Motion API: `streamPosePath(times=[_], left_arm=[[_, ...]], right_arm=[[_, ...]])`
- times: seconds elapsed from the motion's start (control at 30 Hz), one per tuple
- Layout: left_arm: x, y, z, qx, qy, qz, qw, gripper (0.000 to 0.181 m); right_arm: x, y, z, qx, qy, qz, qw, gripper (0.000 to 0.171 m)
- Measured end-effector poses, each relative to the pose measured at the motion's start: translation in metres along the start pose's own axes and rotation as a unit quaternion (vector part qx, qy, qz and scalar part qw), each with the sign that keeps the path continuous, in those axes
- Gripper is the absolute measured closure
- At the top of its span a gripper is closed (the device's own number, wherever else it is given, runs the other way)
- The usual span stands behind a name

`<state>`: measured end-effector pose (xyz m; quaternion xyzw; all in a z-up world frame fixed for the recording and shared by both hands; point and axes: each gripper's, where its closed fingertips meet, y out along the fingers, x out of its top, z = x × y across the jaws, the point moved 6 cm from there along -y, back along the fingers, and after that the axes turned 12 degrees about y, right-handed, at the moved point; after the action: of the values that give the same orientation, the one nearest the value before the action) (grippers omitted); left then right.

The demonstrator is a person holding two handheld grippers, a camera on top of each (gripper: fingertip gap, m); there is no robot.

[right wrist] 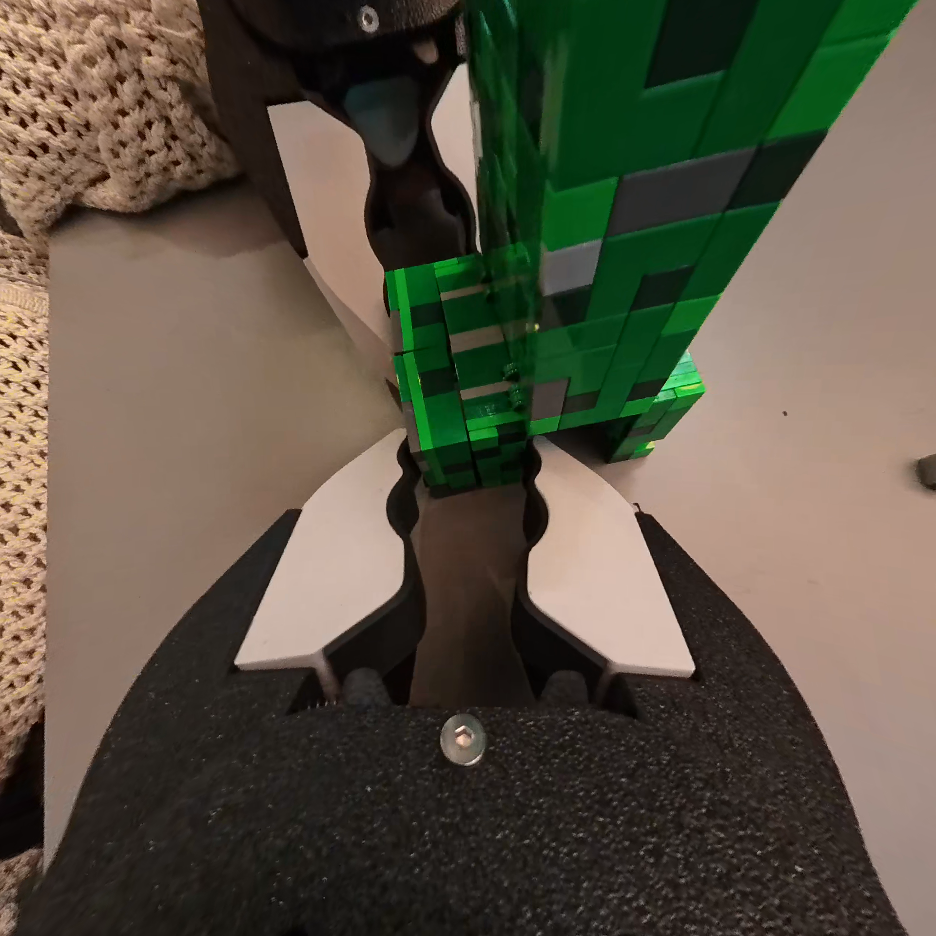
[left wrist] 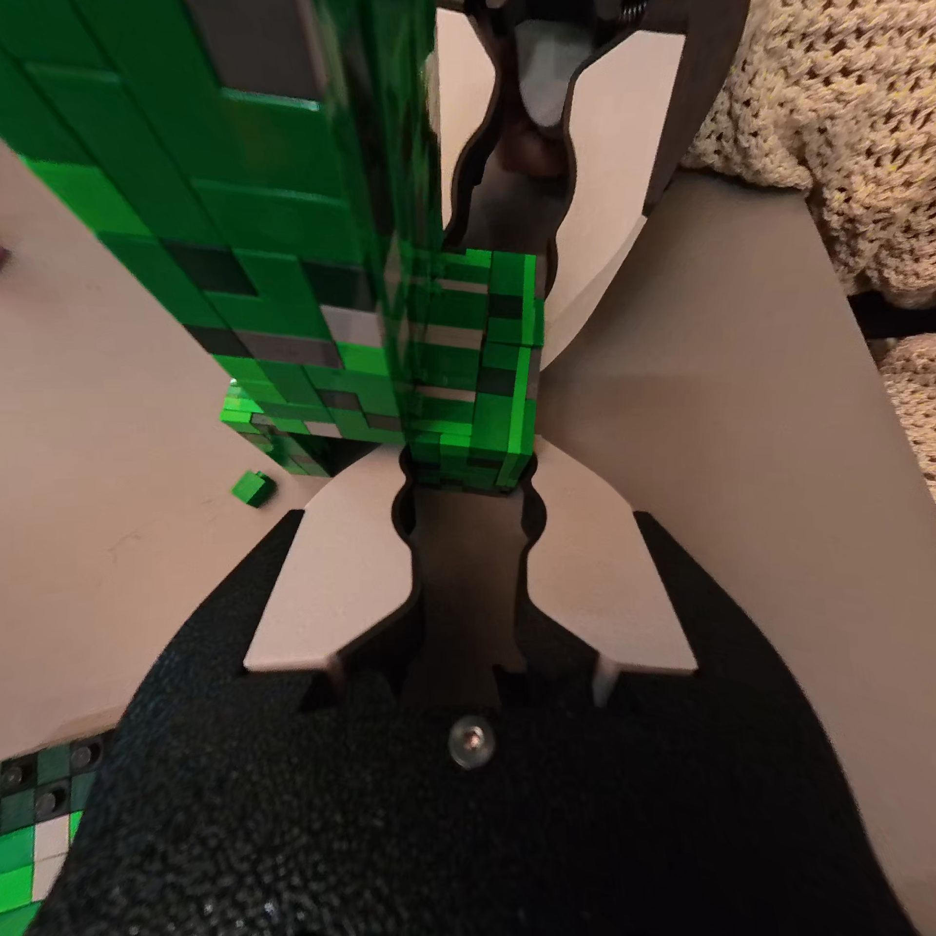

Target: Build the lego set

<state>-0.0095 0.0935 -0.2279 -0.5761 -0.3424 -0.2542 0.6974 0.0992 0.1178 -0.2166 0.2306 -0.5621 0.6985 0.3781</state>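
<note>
**A:** Start at the tips. The left gripper (left wrist: 468,468) has its fingers drawn in against the near end of a green foot block (left wrist: 481,364), one pad each side, gap only as wide as the block.

**B:** And the right gripper (right wrist: 473,463) mirrors it from the opposite end. Same block (right wrist: 445,375), same narrow pinch. Each camera shows the other gripper facing it across the piece.

**A:** So both are clamped on one foot, and that foot sits at the base of the tall green Lego figure (left wrist: 243,212), tight against the body's lower side.

**B:** I'd judge they're pressing it home or steadying it. Whether the studs are fully seated, I can't tell; the join is blurred.

**A:** Further out: a second foot (right wrist: 658,420) shows on the figure's far side, resting on the grey table (right wrist: 202,354).

**B:** The left view also shows a loose green brick (left wrist: 253,489) lying on the table close beside the figure's base, and a studded green and white assembly (left wrist: 35,830) at the near left corner of the frame.

**A:** A knitted cream blanket (right wrist: 91,101) lies beyond the table's edge.

**B:** Risks? The figure is tall on a small base. Uneven squeeze or a sideways push could tip it.

**A:** Or the foot's stacked plates could shear apart under two opposing grips.

**B:** And the table edge is near; a toppled piece could drop into that blanket.
</note>
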Motion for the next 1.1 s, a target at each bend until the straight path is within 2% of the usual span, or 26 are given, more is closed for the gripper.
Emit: streamPosePath(times=[0.03,0.07,0.13,0.2,0.33,0.4,0.43,0.53,0.77,0.97,1.1], left_arm=[[0.0,0.0,0.0,0.0,0.0,0.0,1.0,0.143],[0.0,0.0,0.0,0.0,0.0,0.0,1.0,0.143],[-0.002,0.0,-0.001,0.006,-0.002,0.009,1.0,0.142],[-0.004,-0.001,-0.004,0.013,0.002,0.019,1.0,0.136],[-0.011,-0.011,-0.011,0.001,-0.013,0.013,1.0,0.127],[-0.015,-0.02,-0.015,-0.004,-0.028,0.002,1.0,0.123],[-0.017,-0.025,-0.016,-0.004,-0.035,-0.009,0.999,0.122],[-0.02,-0.038,-0.017,-0.005,-0.053,-0.036,0.998,0.122],[-0.031,-0.052,-0.021,0.017,-0.042,-0.015,0.999,0.118],[-0.016,-0.047,-0.022,0.039,-0.046,-0.027,0.998,0.086],[-0.011,-0.035,-0.03,0.068,0.007,0.026,0.997,0.079]], right_arm=[[0.0,0.0,0.0,-0.001,0.0,0.0,1.0,0.133],[0.0,0.0,0.0,-0.002,0.002,-0.001,1.0,0.132],[0.0,0.001,-0.001,-0.003,0.007,0.0,1.0,0.118],[0.0,0.001,-0.001,-0.008,0.003,0.0,1.0,0.132],[-0.001,0.002,0.002,-0.016,0.001,-0.001,1.0,0.133],[-0.004,-0.001,0.004,-0.011,0.011,-0.001,1.0,0.117],[-0.005,-0.003,0.005,-0.015,0.016,-0.008,1.0,0.114],[-0.005,-0.006,0.01,-0.017,0.021,-0.025,0.999,0.112],[-0.009,0.006,0.053,-0.015,-0.008,-0.008,1.0,0.105],[-0.022,-0.029,0.048,-0.075,0.045,-0.07,0.994,0.109],[-0.025,-0.029,0.024,-0.11,0.075,-0.063,0.989,0.106]])
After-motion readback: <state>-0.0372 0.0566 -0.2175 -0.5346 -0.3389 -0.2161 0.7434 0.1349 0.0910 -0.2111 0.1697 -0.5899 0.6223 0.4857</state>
